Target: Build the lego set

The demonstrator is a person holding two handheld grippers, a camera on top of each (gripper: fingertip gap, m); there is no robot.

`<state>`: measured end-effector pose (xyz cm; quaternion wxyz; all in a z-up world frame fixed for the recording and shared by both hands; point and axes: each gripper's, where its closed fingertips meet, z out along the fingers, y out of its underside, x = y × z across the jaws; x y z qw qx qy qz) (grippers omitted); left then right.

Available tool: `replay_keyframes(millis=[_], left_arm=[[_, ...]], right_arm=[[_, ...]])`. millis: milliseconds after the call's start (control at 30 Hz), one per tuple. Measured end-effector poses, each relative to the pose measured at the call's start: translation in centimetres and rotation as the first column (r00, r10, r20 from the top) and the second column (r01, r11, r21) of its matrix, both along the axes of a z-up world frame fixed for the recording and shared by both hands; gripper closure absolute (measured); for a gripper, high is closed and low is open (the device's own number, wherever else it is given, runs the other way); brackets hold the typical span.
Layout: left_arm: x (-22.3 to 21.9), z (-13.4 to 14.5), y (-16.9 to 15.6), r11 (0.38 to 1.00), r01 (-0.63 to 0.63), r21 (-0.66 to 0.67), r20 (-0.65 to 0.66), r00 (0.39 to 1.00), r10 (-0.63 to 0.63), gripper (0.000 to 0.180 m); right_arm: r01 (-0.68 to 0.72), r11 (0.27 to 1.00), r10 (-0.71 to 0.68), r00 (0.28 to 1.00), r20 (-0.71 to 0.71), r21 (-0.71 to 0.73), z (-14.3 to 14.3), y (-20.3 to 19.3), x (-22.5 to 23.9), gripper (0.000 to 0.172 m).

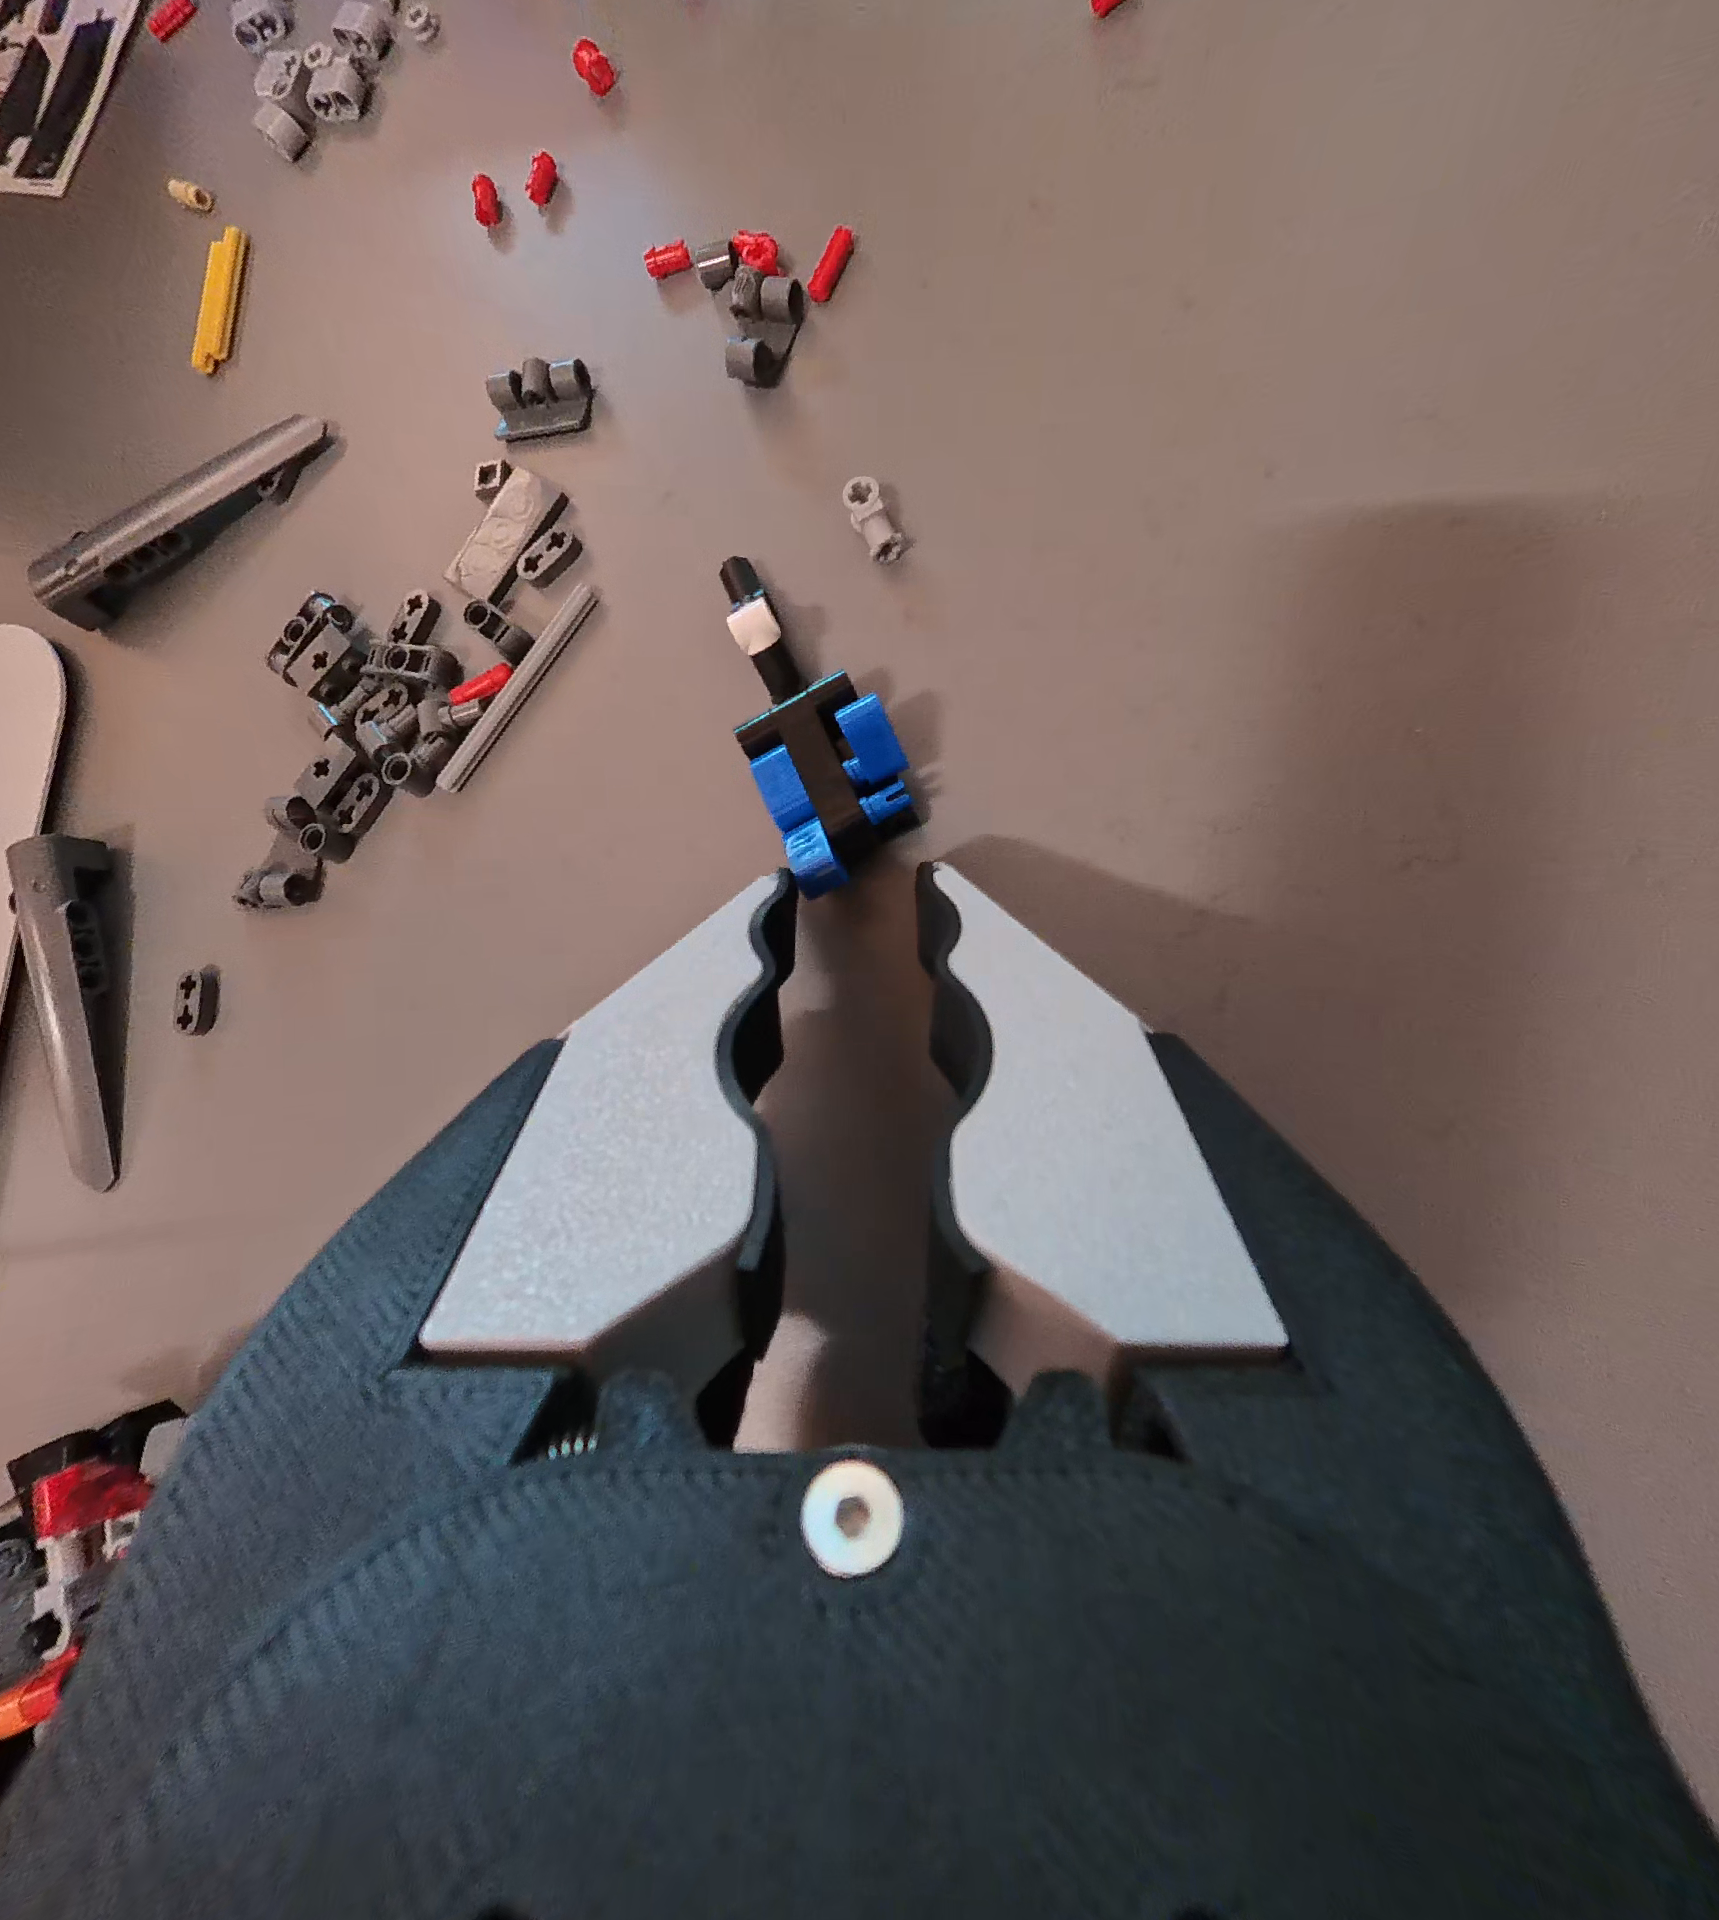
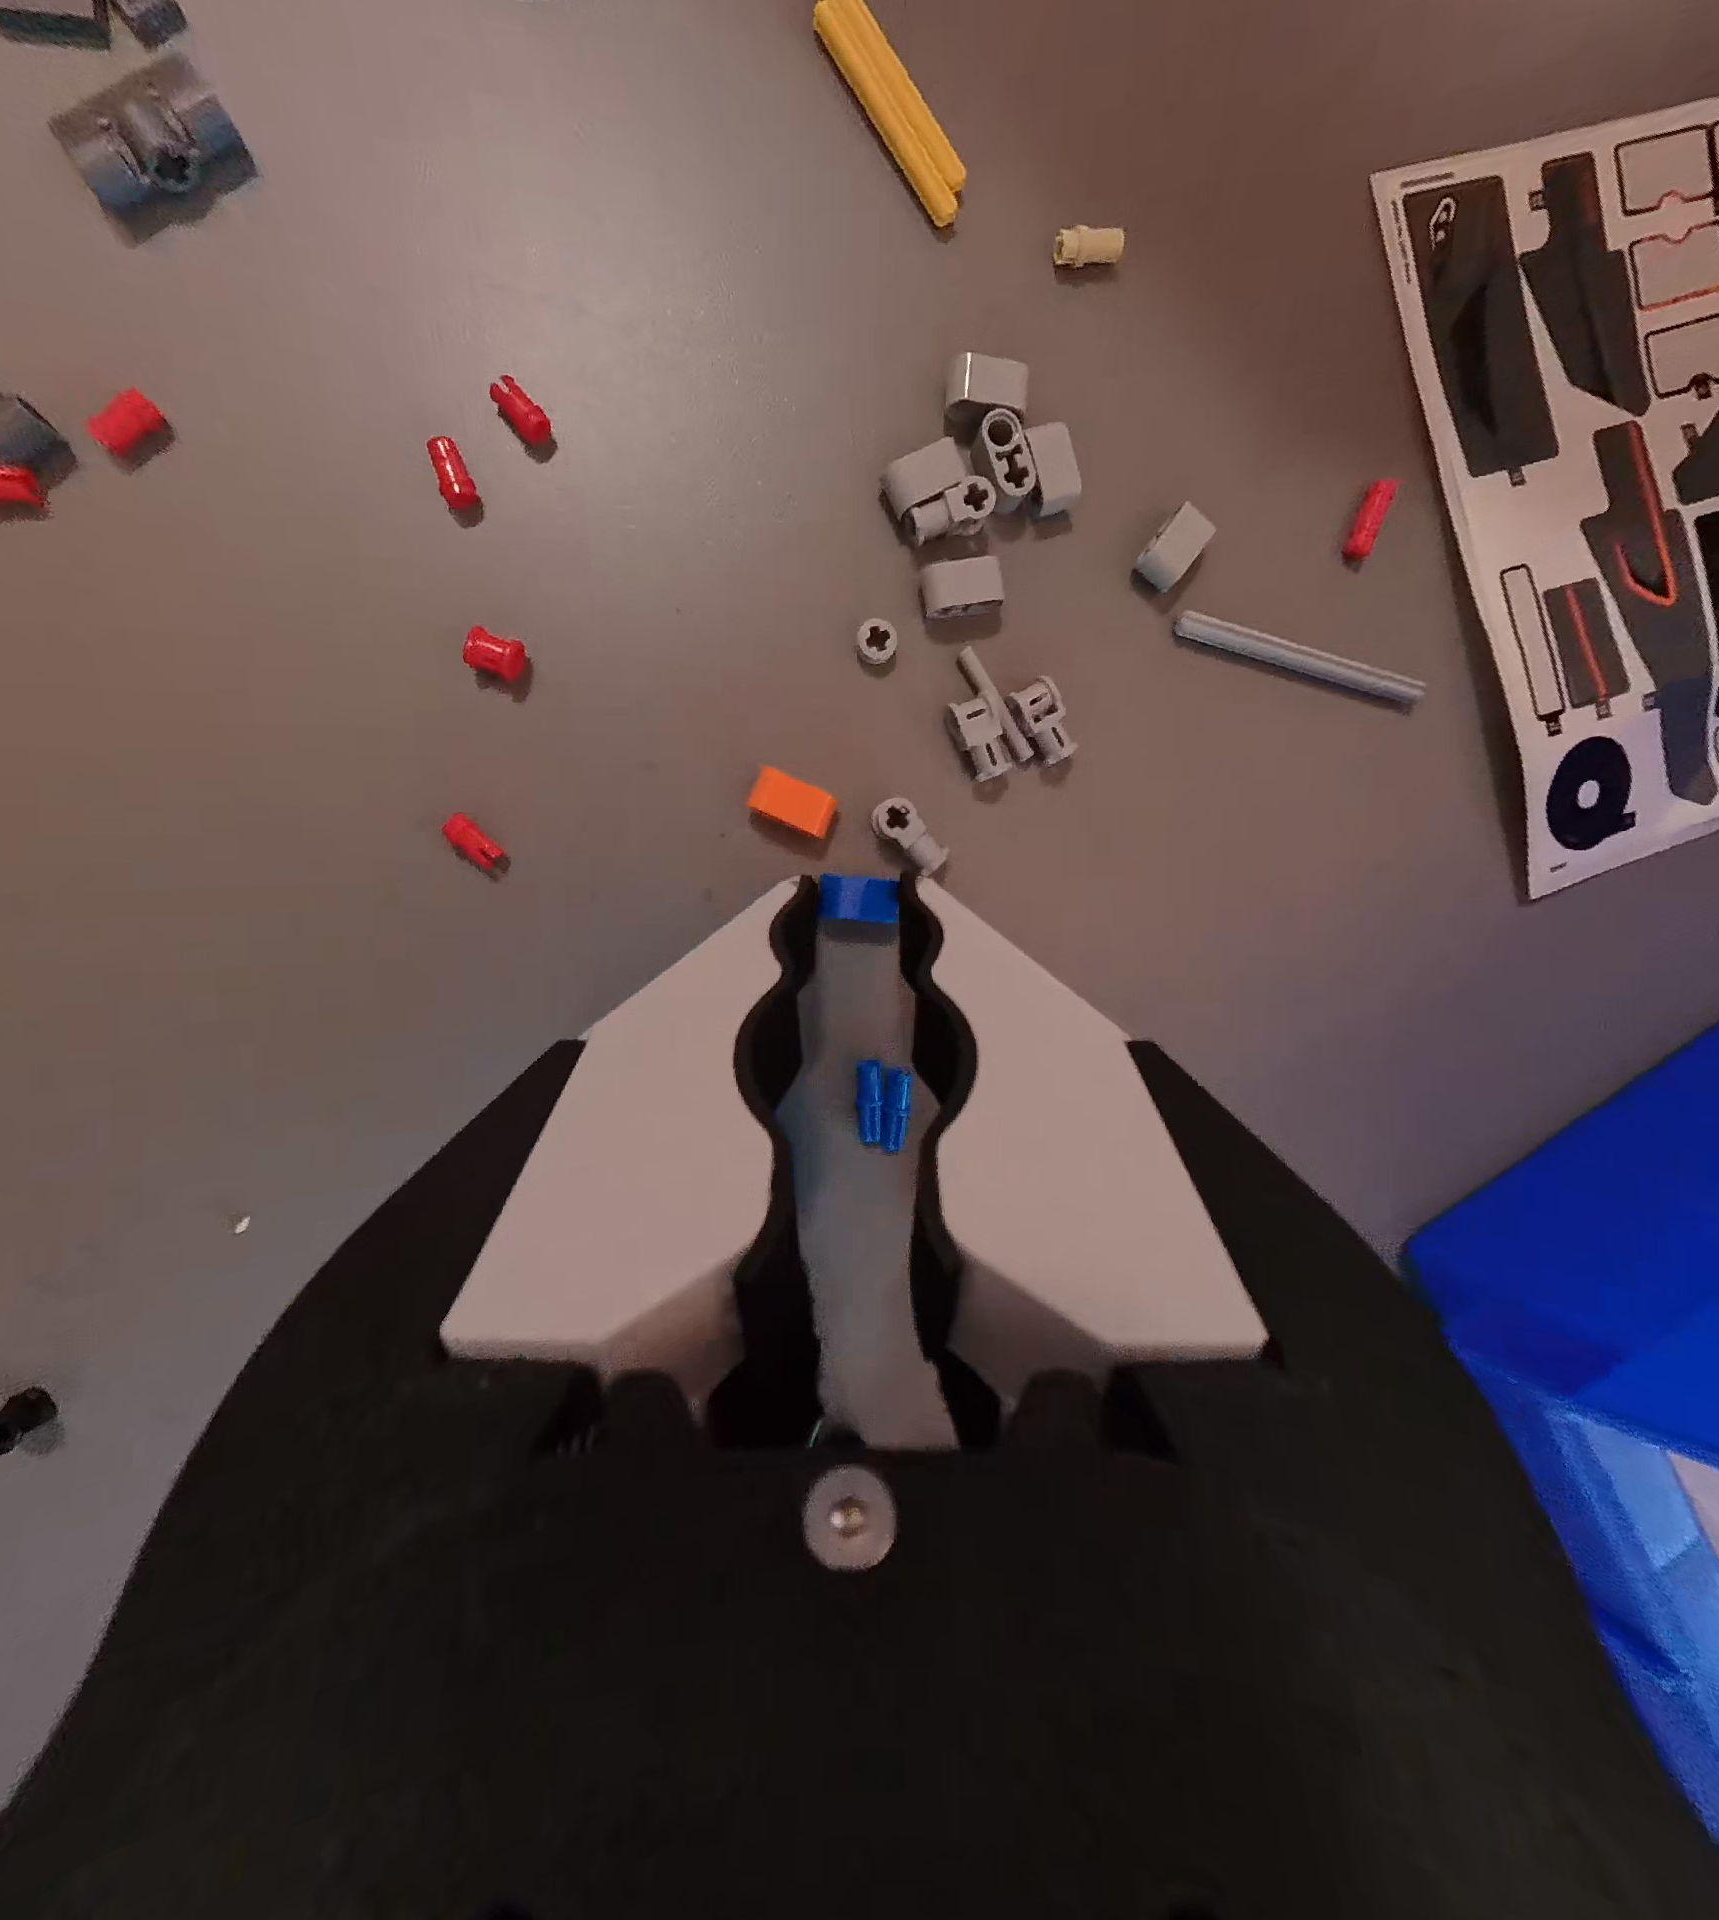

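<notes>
Dark ribbed housing fills the bottom of both wrist views. From the left gripper (image 1: 855, 878) two grey fingers (image 1: 647, 1122) reach up the frame with a plain gap between their tips and nothing clamped; a blue-and-black brick assembly (image 1: 824, 774) lies on the grey table (image 1: 1354, 364) just past the tips, its lowest blue end next to the left fingertip, though contact cannot be judged. A black axle with a white sleeve (image 1: 756, 623) sticks out of its far end. Left of centre sits a heap of dark grey connectors (image 1: 367, 717), and red pins (image 1: 512, 192) are scattered higher up.

On the right gripper (image 2: 860, 894) the fingertips are clamped on a small blue piece (image 2: 860, 899), one pad against each side. Between the fingers, lower in the frame, two blue pins (image 2: 883, 1103) lie on the table. Just past the tips sit an orange tile (image 2: 793, 800) and a light grey connector (image 2: 907, 829). Farther up is a cluster of light grey bricks (image 2: 985, 468); a sticker sheet (image 2: 1613, 468) lies at the upper right, and a blue box (image 2: 1665, 1247) at the lower right.
</notes>
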<state>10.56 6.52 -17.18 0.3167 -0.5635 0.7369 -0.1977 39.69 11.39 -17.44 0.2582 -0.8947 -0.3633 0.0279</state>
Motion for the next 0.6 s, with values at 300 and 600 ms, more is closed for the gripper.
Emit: replay_keyframes(millis=[300,600], left_arm=[[0.0,0.0,0.2,1.000,-0.006,-0.006,0.000,1.000,0.006,0.157],[-0.3,0.3,1.3,0.998,-0.033,0.054,-0.005,0.999,0.034,0.151]], right_arm=[[0.016,1.000,-0.015,0.998,-0.054,0.011,0.5,-0.3,-0.2,0.159],[-0.040,0.982,0.067,0.987,-0.147,0.184,5.9,-2.0,-5.0,0.159]])
